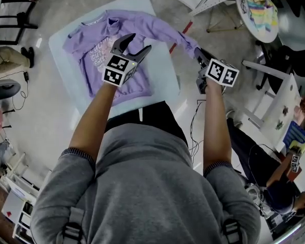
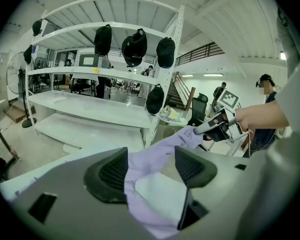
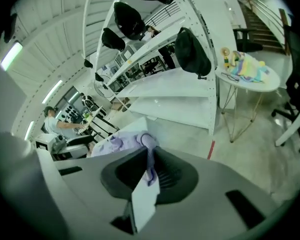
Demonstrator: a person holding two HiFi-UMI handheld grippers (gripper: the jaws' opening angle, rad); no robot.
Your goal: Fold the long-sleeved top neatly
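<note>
**Holding the sleeve point(image 1: 157, 27) out past the counter point(image 1: 163, 72) edge**

I had the right tongs point(image 1: 198, 54) pressed together on the cuff end of that sleeve. In the right gripper view a fold of lilac cloth sat pinched between the two dark pads. The sleeve ran taut from the shoulder of the long-sleeved top point(image 1: 99, 50), up off the surface and across the counter's right edge, so the cuff hung in the air beyond it.

The rest of the top lay flat and front-up on the counter, its collar towards the far edge and its hem close to the near edge in front of me. The other sleeve lay along the body on the left side.

My left tongs point(image 1: 140, 41) were spread wide and hovered above the lower chest of the top. In the left gripper view I saw cloth below the gap, but neither pad touched it.

A strip of bare counter showed to the right of the body, under the raised sleeve. Past the right edge was open floor with a loose cable point(image 1: 195, 121) on it. A round side table point(image 1: 256, 9) stood well apart at the far right. White shelving point(image 2: 105, 84) hung with dark caps stood beyond the far edge, clear of both arms. Bare floor also lay to the left of the counter.
</note>
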